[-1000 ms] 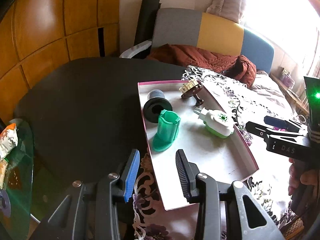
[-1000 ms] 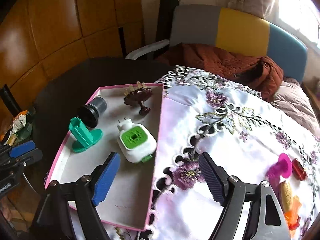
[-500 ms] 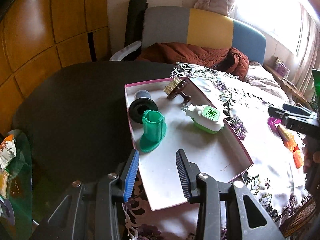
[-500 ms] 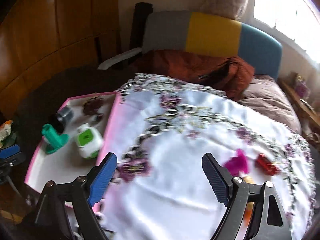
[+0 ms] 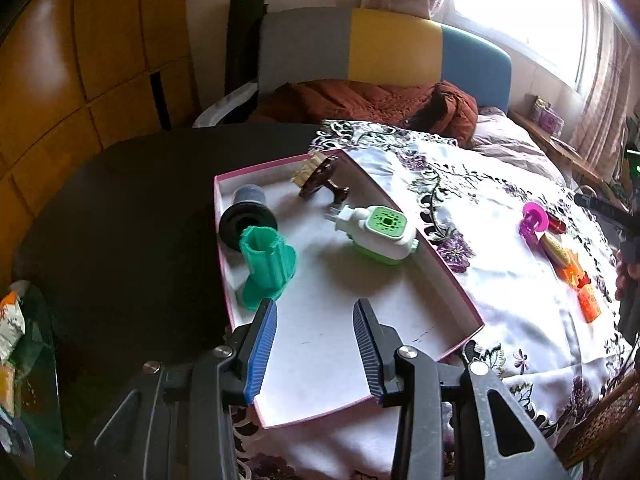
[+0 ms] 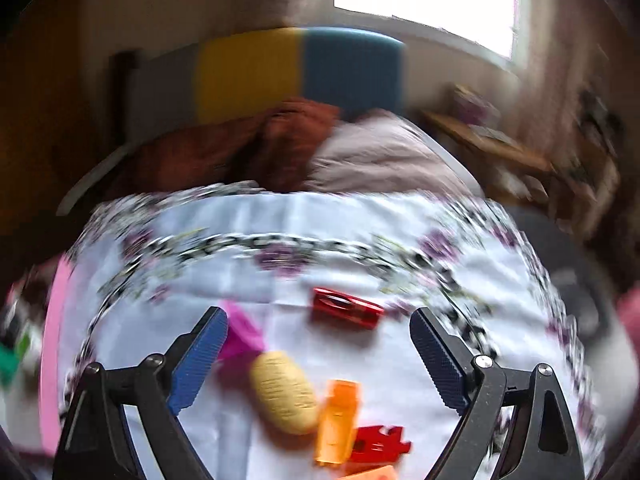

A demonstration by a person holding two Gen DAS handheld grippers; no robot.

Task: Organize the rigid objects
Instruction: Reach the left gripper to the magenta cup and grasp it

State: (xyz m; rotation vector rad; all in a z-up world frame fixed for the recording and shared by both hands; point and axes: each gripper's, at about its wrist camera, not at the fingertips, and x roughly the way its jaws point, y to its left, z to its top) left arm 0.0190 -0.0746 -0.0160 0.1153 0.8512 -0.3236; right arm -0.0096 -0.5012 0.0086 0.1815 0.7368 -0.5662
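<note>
Four items already lay in the pink-rimmed tray [image 5: 448,276] (left gripper [image 5: 314,344] narrow, empty, above its near end) while the right gripper [image 6: 318,354], jaws opening wide and empty, had swung right from tray to the loose red piece [image 6: 346,313] and yellow oval [image 6: 285,392], likely the next pick.

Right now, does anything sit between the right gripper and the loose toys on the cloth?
Nothing visible does. The right gripper, jaws opening and empty, hangs over the cluster: the yellow oval piece and orange block lie between its fingers, the red car just beyond. The view is motion-blurred.
</note>
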